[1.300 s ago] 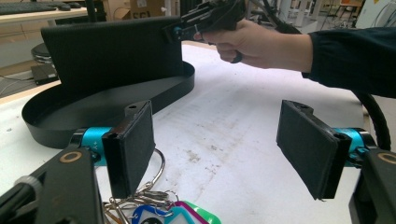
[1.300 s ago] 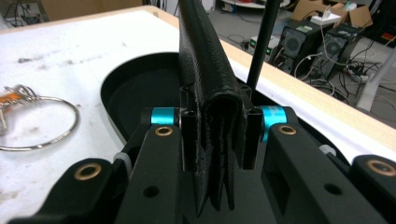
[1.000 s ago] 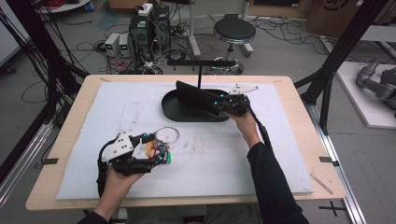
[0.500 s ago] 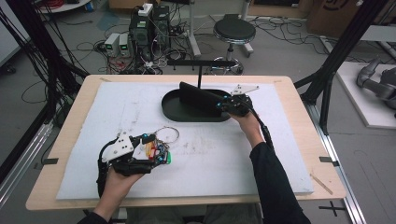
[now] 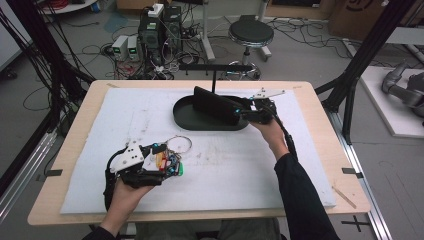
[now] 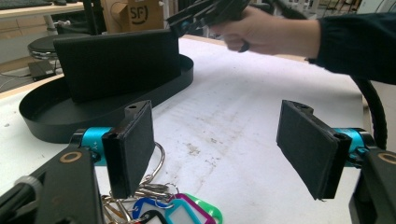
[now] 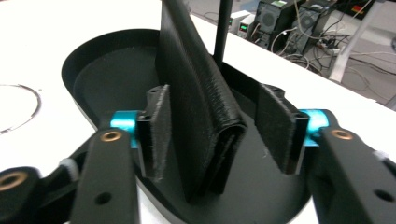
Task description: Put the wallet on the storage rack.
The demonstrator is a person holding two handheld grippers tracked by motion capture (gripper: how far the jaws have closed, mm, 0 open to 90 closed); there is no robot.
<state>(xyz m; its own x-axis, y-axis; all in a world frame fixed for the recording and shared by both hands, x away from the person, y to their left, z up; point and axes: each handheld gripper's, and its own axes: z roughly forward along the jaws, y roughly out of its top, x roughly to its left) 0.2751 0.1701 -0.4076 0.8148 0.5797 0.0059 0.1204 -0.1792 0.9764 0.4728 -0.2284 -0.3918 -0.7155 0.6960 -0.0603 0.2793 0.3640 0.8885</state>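
Note:
A black wallet [image 5: 215,105] [image 7: 196,102] stands on edge in a black oval tray [image 5: 182,117] [image 7: 93,60] at the table's far middle. My right gripper [image 5: 239,114] [image 7: 217,126] is open, its pads on either side of the wallet's right end, with a gap on the right. A bunch of keys with coloured tags [image 5: 162,161] [image 6: 173,210] and a large key ring [image 5: 179,145] lies at the near left. My left gripper [image 5: 170,159] [image 6: 219,149] is wide open just above it. The left gripper view also shows the wallet [image 6: 116,63], the tray [image 6: 42,126] and my right gripper [image 6: 205,14].
A white mat [image 5: 225,170] covers the wooden table. A thin black post with a crossbar [image 5: 215,67] [image 7: 223,32] rises behind the tray. Beyond the table, a stool [image 5: 251,34], computers [image 5: 160,25] and cables sit on the floor.
My right hand has shifted slightly at the wallet's end. The left gripper and the keys have stayed where they were.

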